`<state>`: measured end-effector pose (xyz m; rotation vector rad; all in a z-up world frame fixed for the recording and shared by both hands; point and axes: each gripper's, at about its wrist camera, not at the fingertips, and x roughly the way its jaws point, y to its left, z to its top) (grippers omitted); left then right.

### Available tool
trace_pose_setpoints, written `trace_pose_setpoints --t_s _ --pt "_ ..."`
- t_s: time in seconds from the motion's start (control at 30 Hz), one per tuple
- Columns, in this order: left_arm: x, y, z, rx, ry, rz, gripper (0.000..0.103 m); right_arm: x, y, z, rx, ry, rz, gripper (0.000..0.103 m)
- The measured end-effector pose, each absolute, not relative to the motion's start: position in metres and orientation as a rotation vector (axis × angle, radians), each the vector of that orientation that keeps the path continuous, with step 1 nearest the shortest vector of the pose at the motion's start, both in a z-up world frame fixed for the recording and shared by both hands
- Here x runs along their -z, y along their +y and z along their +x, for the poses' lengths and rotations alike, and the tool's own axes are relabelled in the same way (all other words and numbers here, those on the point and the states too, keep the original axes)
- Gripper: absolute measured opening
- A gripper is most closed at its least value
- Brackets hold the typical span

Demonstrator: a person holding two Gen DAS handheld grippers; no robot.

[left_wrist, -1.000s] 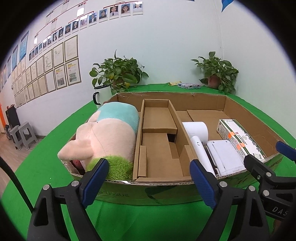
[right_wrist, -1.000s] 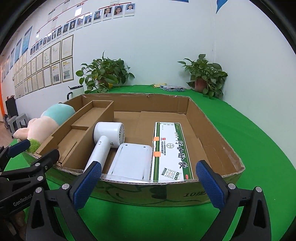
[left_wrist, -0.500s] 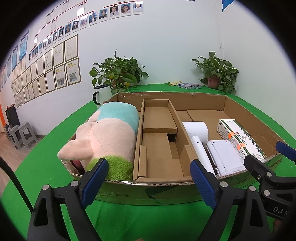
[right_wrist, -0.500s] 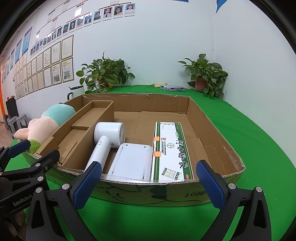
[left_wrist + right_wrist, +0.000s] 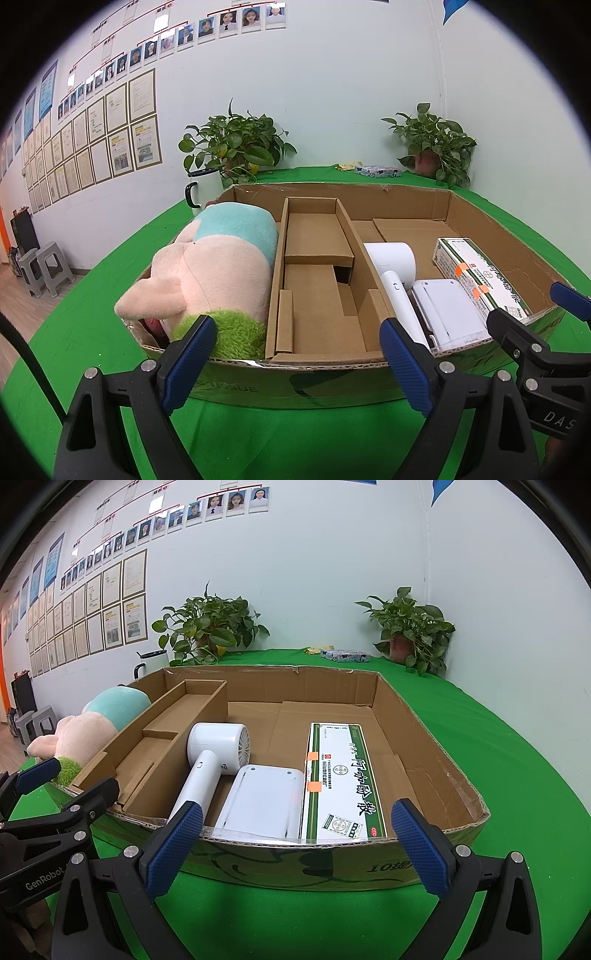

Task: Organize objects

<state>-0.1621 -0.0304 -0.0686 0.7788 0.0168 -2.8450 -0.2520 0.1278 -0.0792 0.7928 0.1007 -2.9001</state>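
While both grippers are hanging just off the near edge of the box (image 5: 258,853), nothing is actually getting grabbed. The left gripper (image 5: 297,363) is sitting spread wide with nothing between its pads, and the right gripper (image 5: 295,845) is looking the same, wide apart and empty.

Inside the box everything is already lying in its slot. The plush (image 5: 207,273) is filling the left compartment, poking up over the rim. The middle cardboard insert (image 5: 317,280) is sitting bare. On the right side, the hair dryer (image 5: 212,760) is lying against the insert, the white case (image 5: 260,799) is touching the near wall just beside it, and the green-and-white carton (image 5: 341,779) is lying alongside the case, toward the right wall.

A mug (image 5: 201,190) is standing on the green table (image 5: 498,738) behind the far left corner of the box, and a small packet (image 5: 345,655) is lying near the table's back edge.

Honestly this is looking like either the wrap-up or a pause between picks. If anything's left, it's probably the mug or that packet, and either one is calling for a long reach over or around the box, so watch the plush and the box walls.
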Motion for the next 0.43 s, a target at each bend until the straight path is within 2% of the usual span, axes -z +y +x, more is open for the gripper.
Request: trace_pose_setpoints --t_s 0.43 --pt "0.0686 -0.0305 -0.1619 2.844 0.016 0.78 0.09 0.0791 0.1273 -0.2511 2.902 0.103 0.793 0.103"
